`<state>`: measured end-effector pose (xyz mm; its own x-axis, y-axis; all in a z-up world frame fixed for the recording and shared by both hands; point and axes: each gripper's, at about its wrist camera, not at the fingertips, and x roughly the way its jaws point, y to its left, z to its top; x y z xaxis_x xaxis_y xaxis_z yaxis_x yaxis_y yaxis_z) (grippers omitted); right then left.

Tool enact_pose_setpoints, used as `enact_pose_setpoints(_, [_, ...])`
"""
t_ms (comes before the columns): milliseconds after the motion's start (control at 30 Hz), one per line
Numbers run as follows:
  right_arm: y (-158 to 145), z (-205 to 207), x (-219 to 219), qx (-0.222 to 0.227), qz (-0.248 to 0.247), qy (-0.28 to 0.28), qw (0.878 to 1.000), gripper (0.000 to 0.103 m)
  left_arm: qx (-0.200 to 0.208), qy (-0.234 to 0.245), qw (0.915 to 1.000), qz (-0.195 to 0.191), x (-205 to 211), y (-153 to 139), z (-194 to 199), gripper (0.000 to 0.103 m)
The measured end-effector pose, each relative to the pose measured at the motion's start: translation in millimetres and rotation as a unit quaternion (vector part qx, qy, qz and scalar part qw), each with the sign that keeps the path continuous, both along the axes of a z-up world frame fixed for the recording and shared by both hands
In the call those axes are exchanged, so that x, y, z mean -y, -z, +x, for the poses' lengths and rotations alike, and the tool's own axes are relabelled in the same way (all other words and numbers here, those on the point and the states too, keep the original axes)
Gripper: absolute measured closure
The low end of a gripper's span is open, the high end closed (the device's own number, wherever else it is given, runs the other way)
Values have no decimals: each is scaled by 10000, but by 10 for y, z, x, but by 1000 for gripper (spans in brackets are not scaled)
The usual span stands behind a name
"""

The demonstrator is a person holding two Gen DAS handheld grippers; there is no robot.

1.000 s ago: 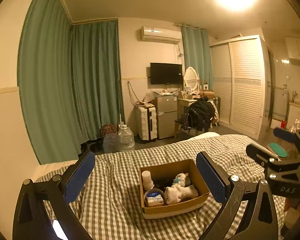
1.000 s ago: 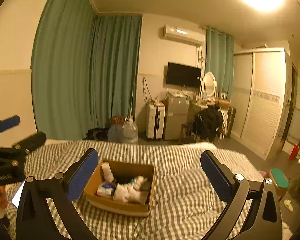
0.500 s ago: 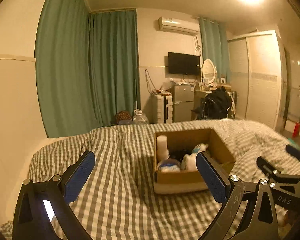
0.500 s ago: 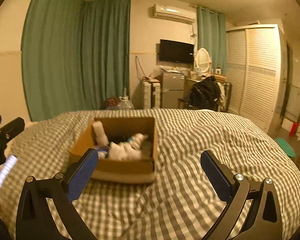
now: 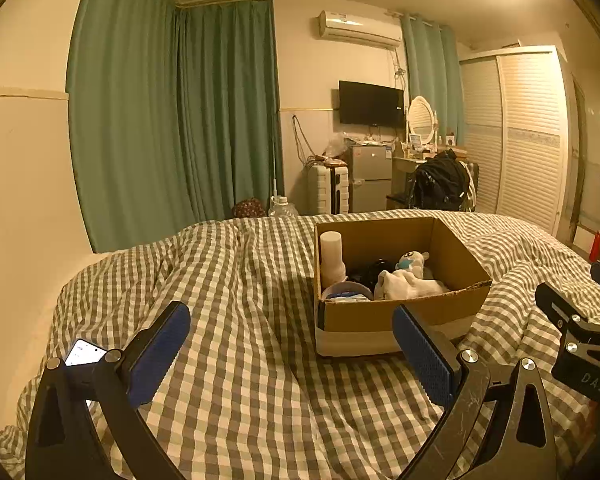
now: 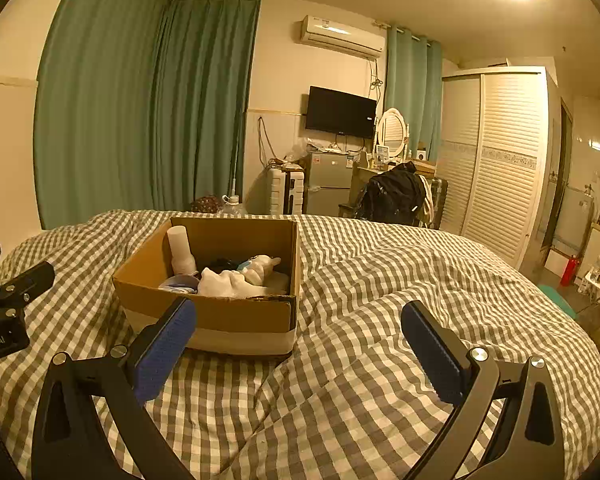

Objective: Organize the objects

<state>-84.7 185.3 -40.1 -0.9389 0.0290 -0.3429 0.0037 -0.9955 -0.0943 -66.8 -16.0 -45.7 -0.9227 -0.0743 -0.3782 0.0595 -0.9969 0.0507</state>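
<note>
An open cardboard box [image 5: 404, 316] [image 6: 228, 316] sits on a bed with a grey checked cover [image 5: 240, 320] [image 6: 400, 300]. Inside it stand a white cylinder bottle [image 5: 331, 254] [image 6: 181, 250], a white plush toy [image 5: 410, 278] [image 6: 240, 280], a dark item and a round blue-lidded tub [image 5: 346, 292] [image 6: 178, 282]. My left gripper [image 5: 290, 346] is open and empty, just short of the box's near left corner. My right gripper [image 6: 300, 344] is open and empty too, in front of the box's near right corner. Each gripper shows at the edge of the other's view.
A lit phone [image 5: 85, 352] lies on the cover at the near left. Beyond the bed are green curtains [image 5: 172, 120], a white suitcase [image 5: 328, 190], a small fridge [image 5: 370, 178], a chair with a black bag [image 5: 440, 186] and a louvred wardrobe [image 5: 528, 136].
Both grippers have dropped lower and come closer to the box, which now looks larger in both views. Both stay open and empty.
</note>
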Motion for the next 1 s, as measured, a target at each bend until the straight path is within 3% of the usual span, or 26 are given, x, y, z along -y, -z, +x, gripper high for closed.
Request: enact_pose_setpoints(1000, [-9, 8, 52, 44, 171, 16, 9998, 0, 139, -42, 9999, -7, 14, 72, -14, 0])
